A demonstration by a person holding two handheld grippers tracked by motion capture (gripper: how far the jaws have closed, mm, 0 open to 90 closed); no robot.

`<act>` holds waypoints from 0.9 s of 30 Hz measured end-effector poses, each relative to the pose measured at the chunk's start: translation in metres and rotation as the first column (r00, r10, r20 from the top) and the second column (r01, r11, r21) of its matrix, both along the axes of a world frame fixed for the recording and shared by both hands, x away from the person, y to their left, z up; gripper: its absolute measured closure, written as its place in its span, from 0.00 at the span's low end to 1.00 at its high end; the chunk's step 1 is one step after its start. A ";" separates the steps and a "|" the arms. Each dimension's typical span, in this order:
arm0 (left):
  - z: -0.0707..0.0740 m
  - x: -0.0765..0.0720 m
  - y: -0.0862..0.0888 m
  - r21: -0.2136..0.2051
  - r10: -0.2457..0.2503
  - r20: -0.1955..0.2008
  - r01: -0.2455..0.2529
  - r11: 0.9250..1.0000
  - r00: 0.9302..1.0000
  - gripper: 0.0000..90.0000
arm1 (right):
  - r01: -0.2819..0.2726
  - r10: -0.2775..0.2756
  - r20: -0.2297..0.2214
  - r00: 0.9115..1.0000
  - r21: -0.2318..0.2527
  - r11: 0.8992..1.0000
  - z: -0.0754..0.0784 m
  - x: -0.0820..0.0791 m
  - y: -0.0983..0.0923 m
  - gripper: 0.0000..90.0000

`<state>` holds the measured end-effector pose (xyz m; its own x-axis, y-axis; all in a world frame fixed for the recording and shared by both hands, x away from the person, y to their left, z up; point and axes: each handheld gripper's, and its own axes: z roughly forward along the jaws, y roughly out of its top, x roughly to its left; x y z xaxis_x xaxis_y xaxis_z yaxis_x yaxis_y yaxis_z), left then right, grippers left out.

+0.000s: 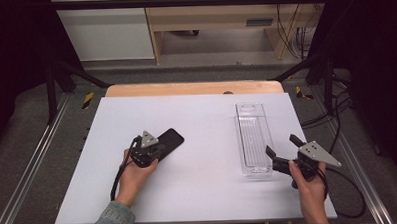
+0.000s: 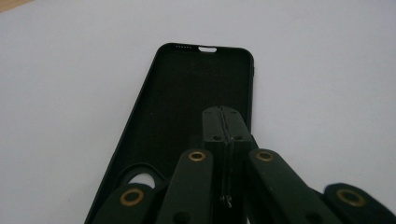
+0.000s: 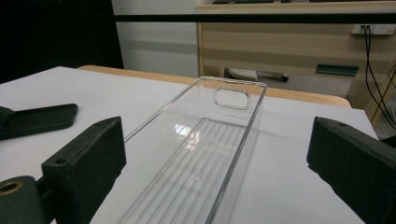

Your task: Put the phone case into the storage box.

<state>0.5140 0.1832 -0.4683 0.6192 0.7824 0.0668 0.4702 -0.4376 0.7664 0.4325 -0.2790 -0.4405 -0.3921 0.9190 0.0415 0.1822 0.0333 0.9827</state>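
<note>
Left gripper (image 2: 223, 116): jaws pressed together, nothing between them, tips above inside face of black phone case (image 2: 187, 102). Case lay flat, open side up, on white table (image 1: 204, 192), left of centre. Right gripper (image 1: 280, 151): jaws spread wide, astride near end of clear plastic tray (image 3: 210, 154), not touching. Tray lay lengthwise on table's right side, well apart from case.

Grey floor (image 1: 205, 70), wooden desk (image 1: 213, 14), perhaps cables (image 1: 290, 36).

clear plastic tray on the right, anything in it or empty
Empty: through the clear ribbed plastic tray shows just its ribbed floor and the white table.
</note>
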 end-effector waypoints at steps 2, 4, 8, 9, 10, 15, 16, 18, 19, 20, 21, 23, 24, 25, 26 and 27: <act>-0.001 0.002 -0.003 0.007 -0.002 -0.002 0.002 1.000 1.000 1.00 | 0.000 0.000 0.001 1.000 0.002 1.000 0.000 0.000 0.000 0.05; -0.002 0.005 -0.006 0.019 -0.004 -0.008 0.005 1.000 1.000 1.00 | -0.001 0.001 0.001 1.000 0.002 1.000 0.000 0.000 0.000 0.05; -0.005 0.008 -0.009 0.031 -0.003 -0.015 0.004 1.000 1.000 1.00 | -0.004 0.004 0.000 1.000 0.004 1.000 0.000 0.000 0.000 0.05; -0.006 0.011 -0.011 0.037 0.001 -0.016 -0.001 0.999 1.000 1.00 | -0.003 0.003 0.000 1.000 0.004 1.000 0.000 0.000 -0.001 0.05; -0.007 0.012 -0.013 0.032 0.003 -0.019 -0.002 0.999 1.000 1.00 | -0.003 0.003 0.001 1.000 0.007 1.000 0.000 0.000 -0.001 0.05; -0.008 0.016 -0.020 0.046 -0.009 -0.024 0.010 0.999 1.000 1.00 | -0.004 0.004 0.001 1.000 0.004 1.000 -0.001 0.001 -0.001 0.05; -0.009 0.019 -0.024 0.039 -0.015 -0.025 0.016 0.999 1.000 1.00 | -0.005 0.005 0.000 1.000 0.005 1.000 -0.001 0.001 -0.001 0.05; -0.009 0.022 -0.029 0.046 -0.017 -0.023 0.018 0.999 1.000 1.00 | -0.007 0.007 0.000 1.000 0.005 1.000 -0.001 0.001 -0.001 0.05; -0.009 0.024 -0.032 0.050 -0.019 -0.021 0.020 0.999 1.000 1.00 | -0.008 0.008 0.000 1.000 0.005 1.000 -0.001 0.001 -0.001 0.05; -0.008 0.026 -0.033 0.052 -0.021 -0.024 0.022 0.998 0.999 1.00 | -0.008 0.008 0.000 1.000 0.006 1.000 -0.001 0.001 -0.001 0.05; -0.008 0.026 -0.033 0.052 -0.021 -0.024 0.022 0.998 0.999 1.00 | -0.007 0.007 0.000 1.000 0.006 1.000 -0.001 0.001 -0.001 0.05; -0.008 0.029 -0.037 0.052 -0.022 -0.031 0.024 0.998 0.999 1.00 | -0.008 0.008 0.000 1.000 0.007 1.000 -0.001 0.001 -0.001 0.05; -0.008 0.030 -0.039 0.050 -0.035 -0.039 0.037 0.998 0.999 1.00 | -0.009 0.009 0.000 1.000 0.007 1.000 -0.001 0.001 -0.001 0.05; -0.008 0.030 -0.039 0.050 -0.035 -0.039 0.037 0.998 0.999 1.00 | -0.009 0.009 -0.001 1.000 0.007 1.000 -0.001 0.001 -0.001 0.05; -0.007 0.028 -0.040 0.036 -0.058 -0.053 0.060 0.998 0.997 1.00 | -0.010 0.010 -0.001 1.000 0.009 1.000 -0.001 0.001 -0.001 0.05; -0.007 0.028 -0.040 0.036 -0.058 -0.053 0.060 0.998 0.997 1.00 | -0.010 0.010 -0.001 1.000 0.009 1.000 -0.001 0.001 -0.001 0.05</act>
